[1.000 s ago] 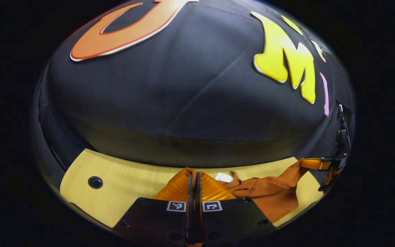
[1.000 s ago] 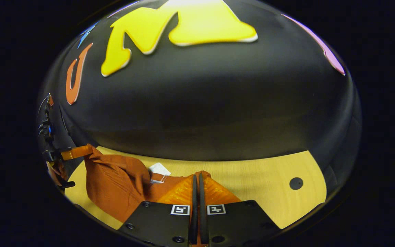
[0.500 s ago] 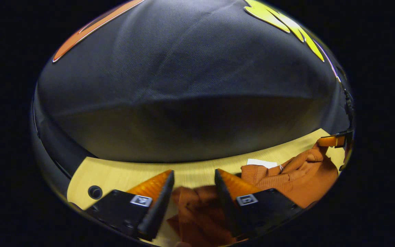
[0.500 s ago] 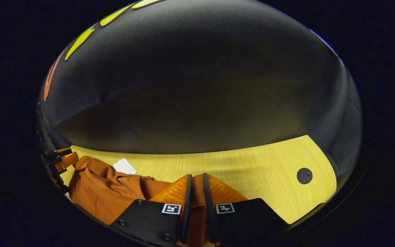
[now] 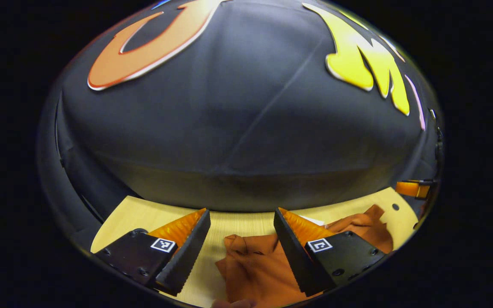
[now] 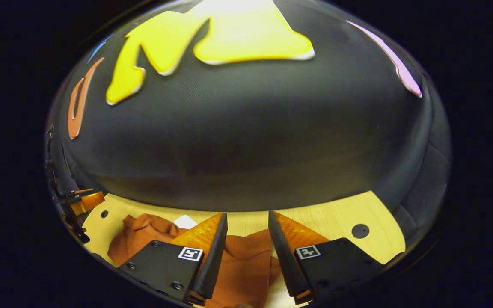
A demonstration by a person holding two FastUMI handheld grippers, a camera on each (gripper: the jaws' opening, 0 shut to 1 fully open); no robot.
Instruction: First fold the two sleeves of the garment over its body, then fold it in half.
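Hovering over the orange garment (image 5: pixel 255 269) on the wooden table (image 5: pixel 144 211), left gripper (image 5: pixel 240 250) and right gripper (image 6: pixel 246 252) are both gaping wide, pinching nothing. Fabric's looking bunched, so the fold is probably risking springing back open.

Dim booth, light from overhead
My worktop (image 5: pixel 238 220) is brightly lit; the wall above it darkens into shadow, and fisheye bending blurs the edges.

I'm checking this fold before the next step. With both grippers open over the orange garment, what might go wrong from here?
The garment lies bunched with wrinkles on the table, so the fold may end up uneven. The left gripper and right gripper hang open just above the cloth; moving off low, a finger could snag it and undo the fold.
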